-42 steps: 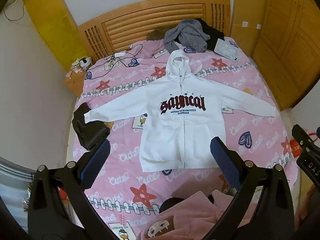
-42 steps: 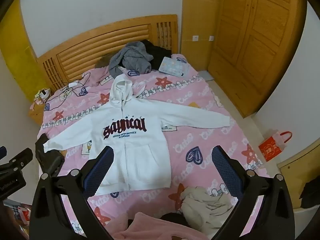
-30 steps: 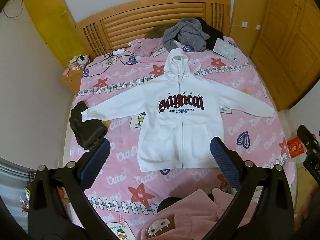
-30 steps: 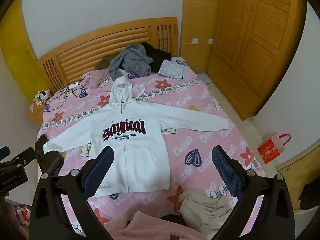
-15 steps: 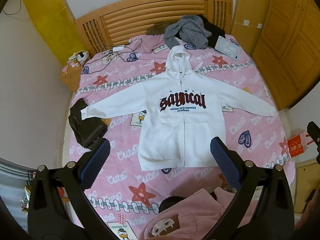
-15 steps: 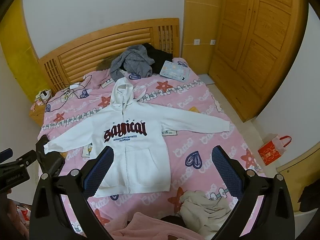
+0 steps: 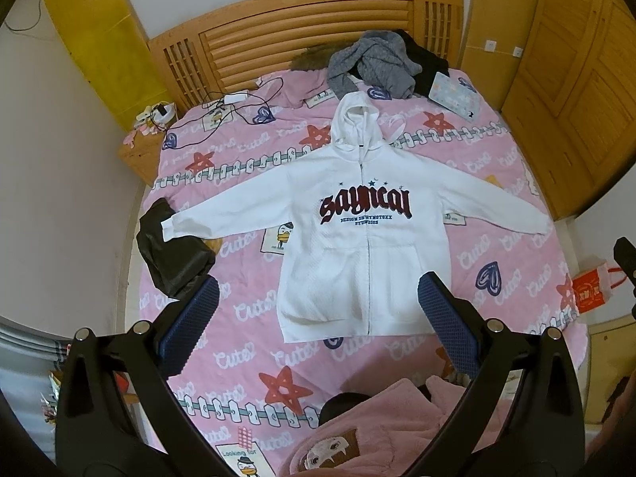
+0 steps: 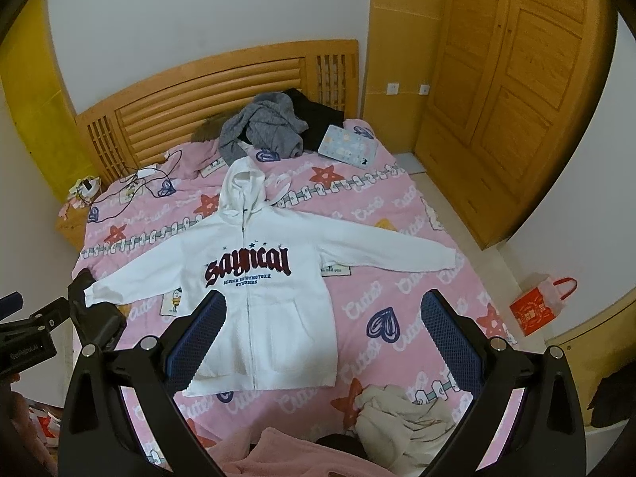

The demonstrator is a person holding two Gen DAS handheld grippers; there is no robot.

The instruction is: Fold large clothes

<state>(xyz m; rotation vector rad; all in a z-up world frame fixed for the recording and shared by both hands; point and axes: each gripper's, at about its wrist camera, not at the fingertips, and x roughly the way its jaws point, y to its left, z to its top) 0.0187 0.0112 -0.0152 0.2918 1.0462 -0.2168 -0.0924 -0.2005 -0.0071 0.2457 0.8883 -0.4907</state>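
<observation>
A white zip hoodie (image 7: pixel 357 230) with dark red lettering lies flat and face up on the pink bed (image 7: pixel 238 310), sleeves spread to both sides, hood toward the headboard. It also shows in the right wrist view (image 8: pixel 262 278). My left gripper (image 7: pixel 318 302) is open and empty, held high above the hoodie's hem. My right gripper (image 8: pixel 322 322) is open and empty, high above the hoodie's lower right side. Neither touches the cloth.
A grey and black clothes pile (image 7: pixel 377 63) and a laptop (image 7: pixel 455 95) lie near the wooden headboard (image 7: pixel 302 24). A black garment (image 7: pixel 171 254) lies under the left cuff. Pink fleece (image 7: pixel 377 429) and beige cloth (image 8: pixel 401 417) lie at the foot. Cables (image 7: pixel 222 111) at far left; red bag (image 8: pixel 536 310) on the floor.
Both grippers stay open above the bed. The views shift only slightly; the hoodie has not moved.
</observation>
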